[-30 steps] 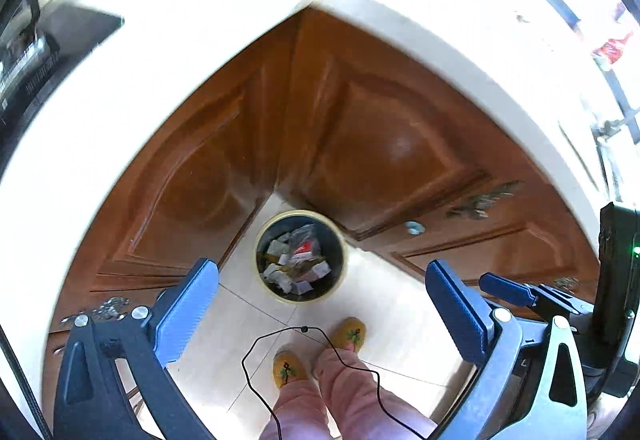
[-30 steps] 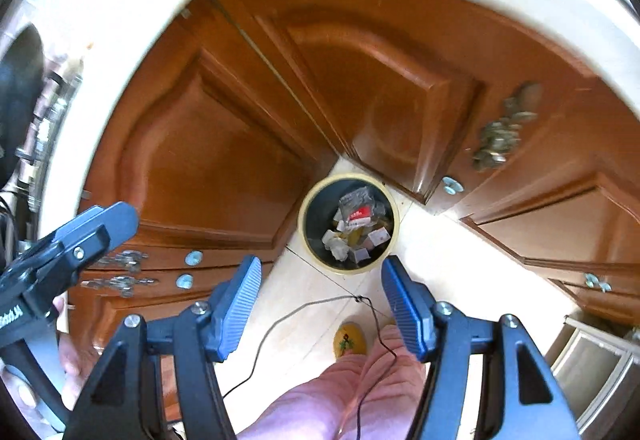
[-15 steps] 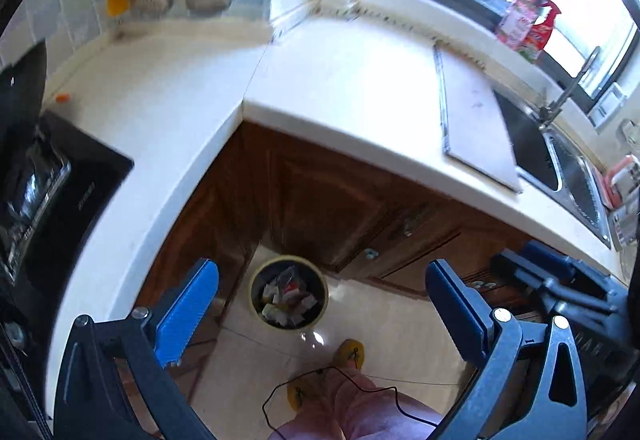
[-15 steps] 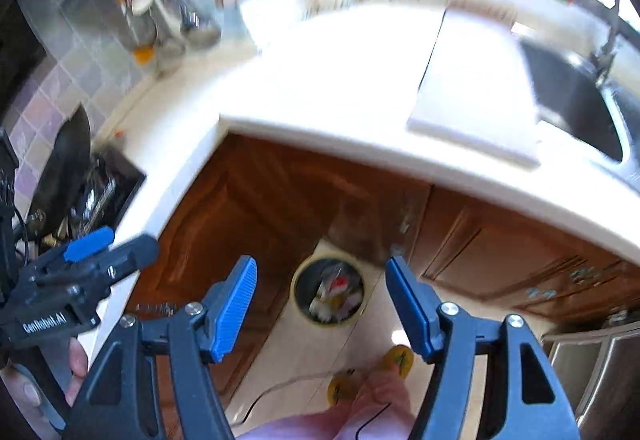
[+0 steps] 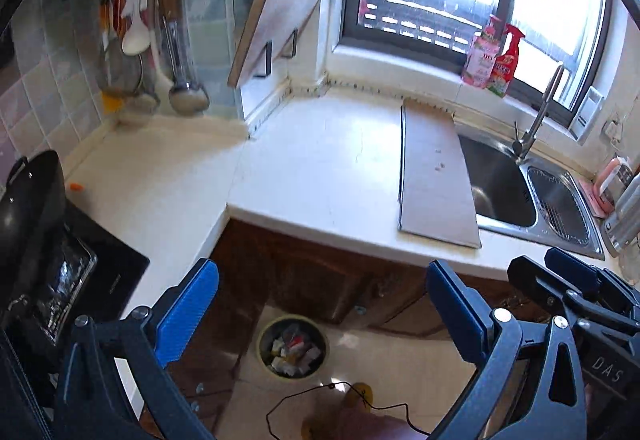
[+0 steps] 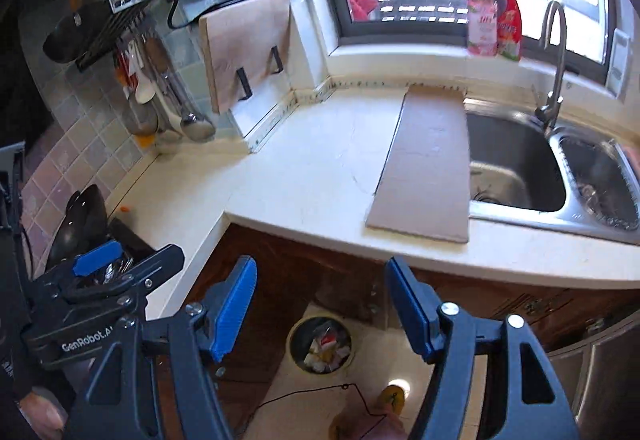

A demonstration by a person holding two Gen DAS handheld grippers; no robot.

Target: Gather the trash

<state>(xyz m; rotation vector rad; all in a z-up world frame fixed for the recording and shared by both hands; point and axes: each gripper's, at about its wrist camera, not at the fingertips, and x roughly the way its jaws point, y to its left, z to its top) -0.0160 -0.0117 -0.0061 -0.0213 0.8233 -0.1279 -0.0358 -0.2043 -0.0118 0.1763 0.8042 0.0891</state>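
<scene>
- The left gripper (image 5: 322,314) was spread wide with nothing between its blue pads (image 5: 186,310); it hung over the counter's edge, looking down and forward.
- The right gripper (image 6: 320,308) was likewise released and empty. Its jaws had just been opening a little, with no object between them.
- The trash (image 5: 294,354), crumpled wrappers and paper scraps, lay in the round bin (image 6: 320,344) on the floor, well below and between the fingertips of each gripper, against the wooden cabinet doors (image 6: 288,272).
- Ahead of both grippers the white counter (image 5: 320,168) carried a flat cardboard sheet (image 6: 428,164) beside the sink (image 6: 516,168); no loose scrap showed there.
- The scraps looked light, soft and crushable, so a pinch on a folded edge should hold; glossy wrappers might slip.
- The cardboard, if it counts as trash, looked stiff and light, best taken at its overhanging near edge.
</scene>
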